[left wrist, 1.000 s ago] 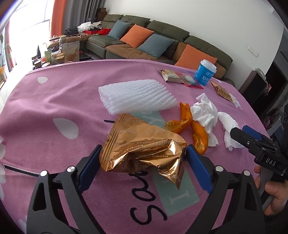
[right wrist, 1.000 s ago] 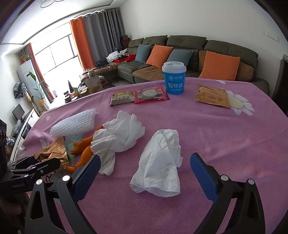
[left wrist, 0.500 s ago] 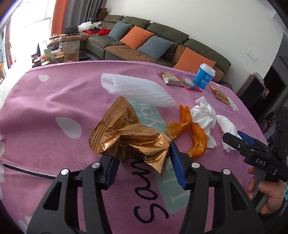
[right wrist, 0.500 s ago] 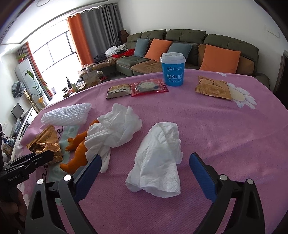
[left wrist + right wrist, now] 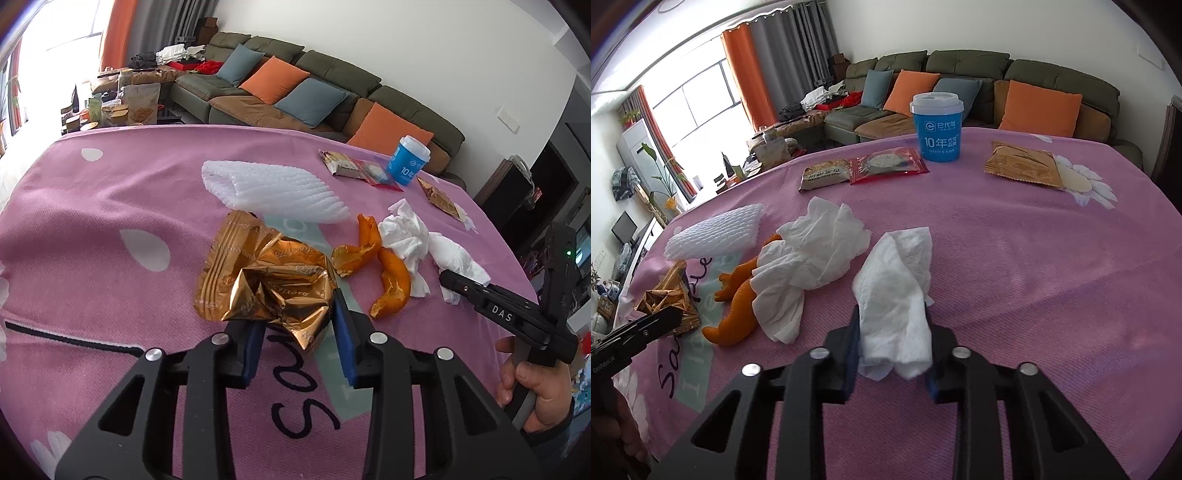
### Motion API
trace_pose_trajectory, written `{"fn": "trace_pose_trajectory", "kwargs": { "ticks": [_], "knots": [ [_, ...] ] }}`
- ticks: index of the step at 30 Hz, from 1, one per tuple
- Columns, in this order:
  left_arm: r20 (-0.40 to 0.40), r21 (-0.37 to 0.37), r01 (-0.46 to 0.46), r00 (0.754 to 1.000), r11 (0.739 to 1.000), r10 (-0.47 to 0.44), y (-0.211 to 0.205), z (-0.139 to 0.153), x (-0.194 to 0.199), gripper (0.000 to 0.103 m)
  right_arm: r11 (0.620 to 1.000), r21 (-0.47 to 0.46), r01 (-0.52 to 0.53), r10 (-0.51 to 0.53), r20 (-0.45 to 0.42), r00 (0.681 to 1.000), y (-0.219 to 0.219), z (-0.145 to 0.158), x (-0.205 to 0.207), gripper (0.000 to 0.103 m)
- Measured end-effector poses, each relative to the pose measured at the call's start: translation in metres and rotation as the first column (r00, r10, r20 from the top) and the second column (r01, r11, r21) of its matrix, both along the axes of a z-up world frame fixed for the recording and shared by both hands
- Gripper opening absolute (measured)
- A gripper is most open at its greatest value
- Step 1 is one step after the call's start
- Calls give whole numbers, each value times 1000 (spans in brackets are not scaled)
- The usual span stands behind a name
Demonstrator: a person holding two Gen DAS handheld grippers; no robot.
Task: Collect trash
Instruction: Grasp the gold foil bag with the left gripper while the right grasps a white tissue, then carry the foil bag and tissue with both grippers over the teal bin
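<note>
Both grippers are angled down at the pink tablecloth (image 5: 1015,258). Jaws are closing: the left gripper (image 5: 297,328) pinches the crumpled gold wrapper (image 5: 266,280), its print too creased to read; the right gripper (image 5: 890,343) pinches a white tissue (image 5: 894,288), whose lower edge is hidden. "DAS" is read on the right tool, "10年" on the blue cup (image 5: 938,127) far ahead.

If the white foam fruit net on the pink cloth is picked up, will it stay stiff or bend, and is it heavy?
The white foam net looks airy and open-meshed, so it is probably very light. It already lies folded flat on the pink tablecloth, so it likely flexes and squashes under pads. Its ribbed surface should give fair grip.
</note>
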State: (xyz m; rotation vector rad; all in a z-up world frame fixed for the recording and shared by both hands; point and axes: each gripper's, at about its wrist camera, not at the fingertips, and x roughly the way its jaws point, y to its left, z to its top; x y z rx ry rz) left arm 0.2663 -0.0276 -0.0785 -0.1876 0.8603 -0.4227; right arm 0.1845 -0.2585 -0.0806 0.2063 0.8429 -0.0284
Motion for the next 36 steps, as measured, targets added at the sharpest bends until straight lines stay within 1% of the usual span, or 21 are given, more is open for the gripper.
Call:
{"fn": "trace_pose_trajectory", "kwargs": {
  "ticks": [1, 3, 9, 14, 20, 22, 25, 27, 32, 33, 34, 36],
  "knots": [
    [1, -5, 1, 1000, 1000, -1, 1, 1, -2, 34, 1000, 12, 1, -1, 6, 1000, -2, 0, -2, 15],
    [3, -10, 0, 1000, 1000, 0, 3, 1, -7, 34, 1000, 19, 0, 0, 12, 1000, -3, 0, -5, 11],
    [14, -47, 13, 1000, 999, -13, 8, 8, -24, 33, 1000, 20, -9, 8, 55, 998, -2, 10, -20, 7],
    [41, -71, 41, 998, 997, -38, 6, 20, -40, 33, 1000, 12, -19, 18, 96, 995, 0, 22, -35, 5],
    [85, -80, 73, 994, 994, -66, 2, 37, -59, 33, 1000, 2, -28, 27, 128, 991, 5, 35, -51, 5],
    [88, -102, 81, 993, 991, -72, 3, 41, -64, 33, 1000, 0, -30, 30, 137, 990, 8, 38, -56, 5],
    [111, -94, 87, 991, 992, -77, 3, 49, -75, 33, 999, 3, -41, 40, 148, 988, 12, 42, -61, 5],
    [119, -119, 99, 989, 988, -85, 6, 55, -82, 33, 999, 1, -50, 49, 159, 986, 16, 46, -66, 5],
    [190, -124, 134, 976, 983, -108, 6, 78, -99, 33, 998, -3, -62, 61, 195, 979, 23, 59, -78, 5],
    [200, -114, 136, 973, 984, -111, 4, 81, -101, 34, 998, -4, -64, 63, 201, 977, 24, 61, -80, 5],
    [200, -111, 135, 973, 985, -111, 3, 83, -101, 34, 998, -6, -66, 66, 207, 976, 26, 64, -82, 5],
    [207, -128, 150, 971, 980, -121, 3, 87, -105, 34, 997, -6, -72, 71, 219, 973, 28, 69, -86, 5]
  ]
}}
